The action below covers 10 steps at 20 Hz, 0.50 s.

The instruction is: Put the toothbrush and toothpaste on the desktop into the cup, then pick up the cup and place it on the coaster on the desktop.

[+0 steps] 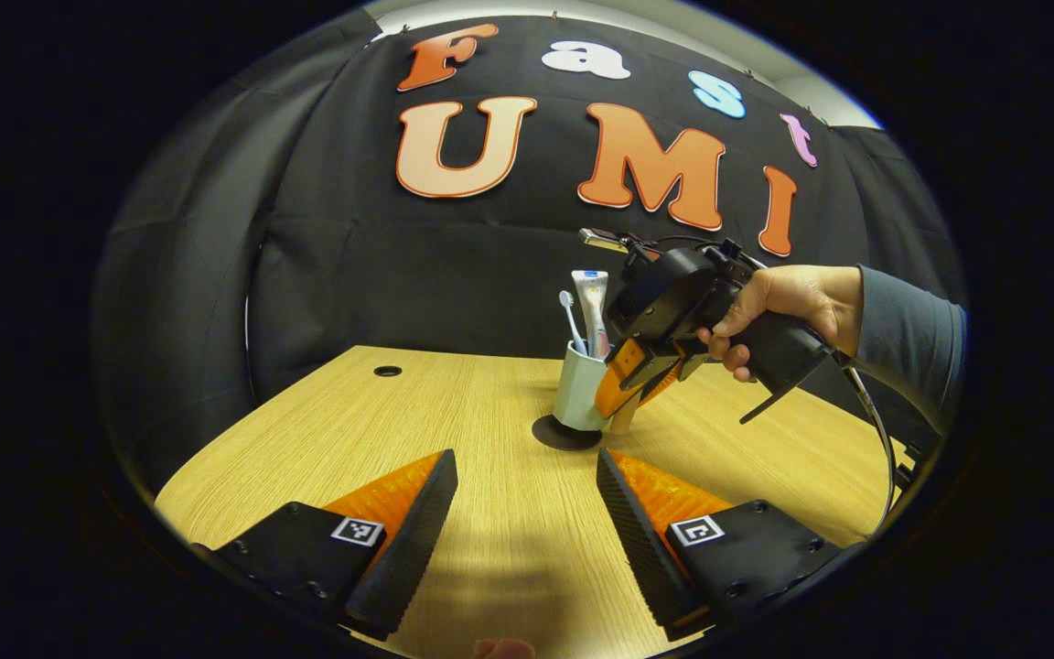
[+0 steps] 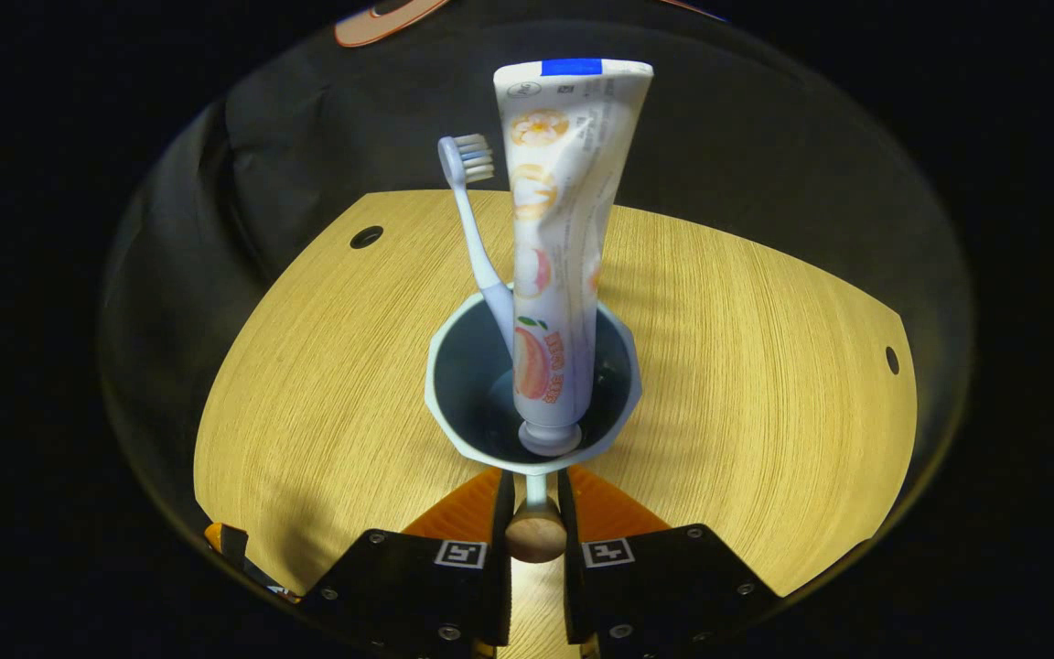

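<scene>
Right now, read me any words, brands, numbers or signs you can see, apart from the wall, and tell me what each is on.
Unreadable: small print on the toothpaste, too blurred.
No words: square tags on the right tongs and left tongs, coded patterns.
No text: cup, toothbrush.

Pale wood desktop (image 1: 490,513) with cable holes, dark round coaster (image 1: 565,434) bearing a cup (image 1: 578,389)

A recording booth: black cloth wall (image 1: 454,275) hangs beyond the left gripper (image 1: 527,513), behind a wooden desktop (image 1: 381,430) with cable holes.
</scene>
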### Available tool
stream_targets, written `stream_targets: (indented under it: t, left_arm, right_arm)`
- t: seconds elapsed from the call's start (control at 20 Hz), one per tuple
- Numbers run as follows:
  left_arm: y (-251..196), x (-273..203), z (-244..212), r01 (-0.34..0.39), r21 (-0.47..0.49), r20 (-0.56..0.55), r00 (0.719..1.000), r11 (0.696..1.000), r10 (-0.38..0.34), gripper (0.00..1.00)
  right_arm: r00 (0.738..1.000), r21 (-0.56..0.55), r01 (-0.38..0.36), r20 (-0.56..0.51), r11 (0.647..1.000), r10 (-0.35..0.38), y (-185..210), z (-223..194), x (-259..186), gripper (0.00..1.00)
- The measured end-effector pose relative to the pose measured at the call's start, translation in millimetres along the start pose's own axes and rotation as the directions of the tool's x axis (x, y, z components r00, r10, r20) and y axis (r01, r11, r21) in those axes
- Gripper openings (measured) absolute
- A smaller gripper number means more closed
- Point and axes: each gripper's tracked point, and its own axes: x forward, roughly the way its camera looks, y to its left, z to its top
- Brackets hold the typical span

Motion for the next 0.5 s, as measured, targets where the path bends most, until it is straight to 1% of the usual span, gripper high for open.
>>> stream_targets:
  t: [0.35, 0.45, 0.5]
  left_arm:
    - [9, 3, -8, -0.011, -0.010, -0.017, 1.000, 1.000, 0.011, 0.98]
    - [9, 3, -7, -0.010, -0.016, -0.021, 1.000, 1.000, 0.010, 0.98]
    - [9, 2, -6, -0.011, -0.018, -0.024, 1.000, 1.000, 0.011, 0.98]
  right_arm:
    - [0.999, -0.026, 0.011, -0.041, 1.000, -0.012, 14, 1, 22, 0.23]
    - [0.998, -0.018, 0.013, -0.054, 1.000, -0.014, 20, 2, 24, 0.24]
    - [0.998, -0.020, 0.010, -0.059, 1.000, -0.011, 19, 0, 21, 0.29]
